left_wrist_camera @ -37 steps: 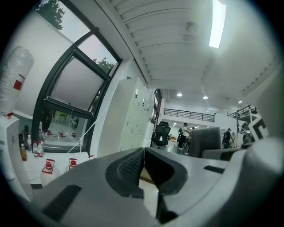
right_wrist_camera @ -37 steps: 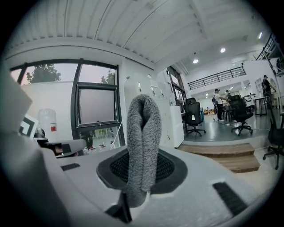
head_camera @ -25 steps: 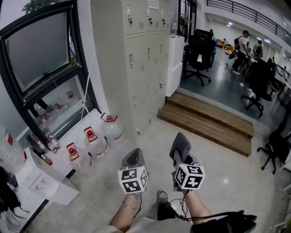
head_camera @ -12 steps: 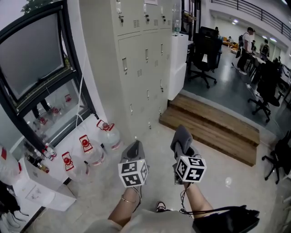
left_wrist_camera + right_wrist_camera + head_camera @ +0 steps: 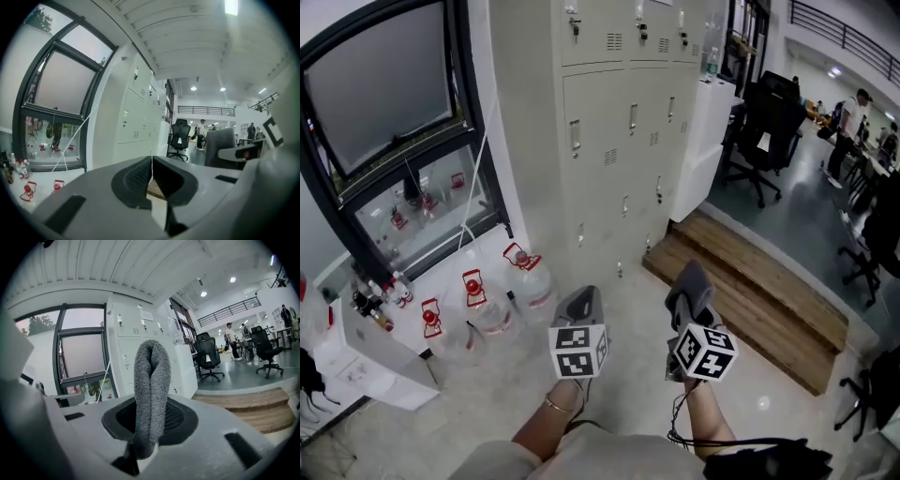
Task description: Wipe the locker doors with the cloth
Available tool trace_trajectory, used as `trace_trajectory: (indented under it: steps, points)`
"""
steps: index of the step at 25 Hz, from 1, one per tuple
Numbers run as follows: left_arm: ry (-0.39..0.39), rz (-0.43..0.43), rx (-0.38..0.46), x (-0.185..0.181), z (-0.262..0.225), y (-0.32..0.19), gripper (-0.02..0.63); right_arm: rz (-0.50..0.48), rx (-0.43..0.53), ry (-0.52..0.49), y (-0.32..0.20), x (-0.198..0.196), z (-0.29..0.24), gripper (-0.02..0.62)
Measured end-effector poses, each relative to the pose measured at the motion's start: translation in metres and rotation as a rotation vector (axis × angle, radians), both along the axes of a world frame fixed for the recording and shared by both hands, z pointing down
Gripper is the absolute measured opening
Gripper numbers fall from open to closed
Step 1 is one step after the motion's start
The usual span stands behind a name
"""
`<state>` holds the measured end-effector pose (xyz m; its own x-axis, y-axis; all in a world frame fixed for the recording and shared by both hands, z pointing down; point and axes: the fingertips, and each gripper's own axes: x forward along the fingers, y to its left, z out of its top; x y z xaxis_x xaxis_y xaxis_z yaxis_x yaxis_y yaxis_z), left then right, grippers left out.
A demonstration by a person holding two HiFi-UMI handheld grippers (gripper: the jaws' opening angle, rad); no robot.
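The right hand-held gripper (image 5: 151, 422) is clenched on a grey cloth (image 5: 151, 380), which is folded over on itself and stands up out of the jaws as a thick upright loop. In the head view this cloth shows as a grey hump above the right gripper's marker cube (image 5: 706, 352), held over the pale floor (image 5: 628, 394) and well apart from the lockers (image 5: 619, 141). The left hand-held gripper (image 5: 152, 171) is closed with its 2 ribbed pads pressed together and nothing between them; it is held just beside the right one, at about the same height, and both point toward the lockers. The lockers are a tall beige bank of doors with small handles and vent slots, standing ahead of the person and reaching past the top of the view. To their left a large dark-framed window (image 5: 384, 94) fills the wall, and below it 3 clear water jugs (image 5: 532, 279) with red tops sit on the floor near the lockers' foot. To the right of the lockers stands a white cabinet (image 5: 705, 141), then a wooden step (image 5: 759, 300) leading up to a darker floor with black office chairs (image 5: 769, 117), where a few people (image 5: 853, 112) are visible far off. Neither gripper touches any locker door.
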<state>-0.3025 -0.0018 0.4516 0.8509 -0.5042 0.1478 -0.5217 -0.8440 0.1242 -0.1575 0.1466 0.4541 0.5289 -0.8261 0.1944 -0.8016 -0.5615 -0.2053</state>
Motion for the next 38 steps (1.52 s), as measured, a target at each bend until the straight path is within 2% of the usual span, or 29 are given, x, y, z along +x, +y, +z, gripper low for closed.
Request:
trace_trajectory:
  steps: [8,13,21,26,32,38]
  points:
    - [-0.021,0.004,-0.018,0.069,0.016,-0.045,0.011,-0.025,-0.02,-0.029,-0.05,0.059,0.023,0.071]
    - [-0.012,0.008,-0.004,0.126,0.025,-0.082,0.009,-0.039,-0.022,-0.031,-0.089,0.112,0.034,0.071]
    - [0.041,-0.047,-0.019,0.234,0.009,-0.18,0.009,-0.124,-0.051,0.055,-0.192,0.217,0.008,0.071]
    - [0.066,-0.096,-0.014,0.288,-0.008,-0.24,0.01,-0.152,-0.046,0.1,-0.252,0.278,-0.012,0.071]
    - [0.034,-0.165,-0.008,0.316,-0.002,-0.279,0.01,-0.184,-0.037,0.044,-0.299,0.328,-0.002,0.071]
    - [0.027,-0.328,-0.016,0.312,0.004,-0.308,0.011,-0.303,-0.019,0.057,-0.356,0.364,-0.01,0.071]
